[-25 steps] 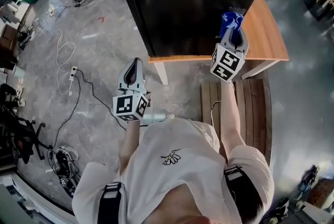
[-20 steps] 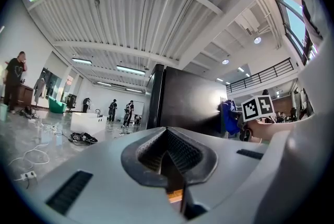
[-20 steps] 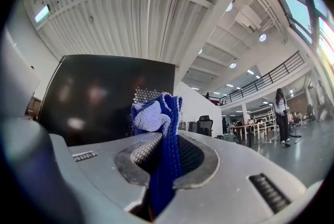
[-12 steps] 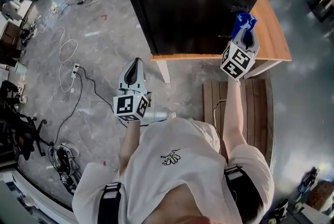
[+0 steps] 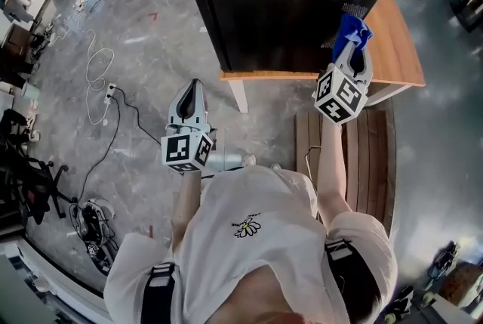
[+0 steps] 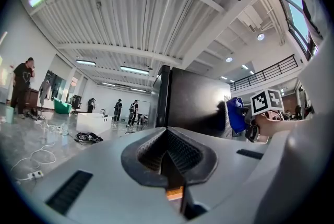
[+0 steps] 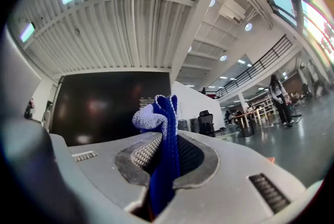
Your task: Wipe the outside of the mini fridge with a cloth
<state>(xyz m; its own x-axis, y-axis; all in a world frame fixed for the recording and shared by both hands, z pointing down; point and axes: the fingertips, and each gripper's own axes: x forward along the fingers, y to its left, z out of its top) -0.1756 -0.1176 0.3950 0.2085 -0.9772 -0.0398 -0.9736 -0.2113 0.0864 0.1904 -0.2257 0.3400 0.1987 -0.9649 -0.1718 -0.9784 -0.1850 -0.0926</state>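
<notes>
The black mini fridge (image 5: 287,5) stands on a wooden tabletop (image 5: 396,50), its glossy dark walls filling the upper middle of the head view. The right gripper (image 5: 353,54) is clamped on a blue cloth (image 5: 351,29): in the right gripper view the 2 jaws pinch the fabric between their ribbed pads, and a bunched end with a paler underside sticks out past the tips toward the fridge. That bunched end sits at the fridge's right side wall, near the small vent grille (image 5: 356,10) by the top edge; whether it is pressed on the wall or just beside it I cannot tell. The left gripper (image 5: 193,88) hangs well apart from the fridge, over the grey floor (image 5: 136,66), and the left gripper view shows its jaws together with nothing between them. As a judgement, the wiping is under way on the right side wall, with the cloth high up on it. No streaks, damp patches or dust lines show on the dark surfaces, so nothing tells which faces are finished. I would count the top, the front door, the far side and the lower part of this wall as yet to be covered.
</notes>
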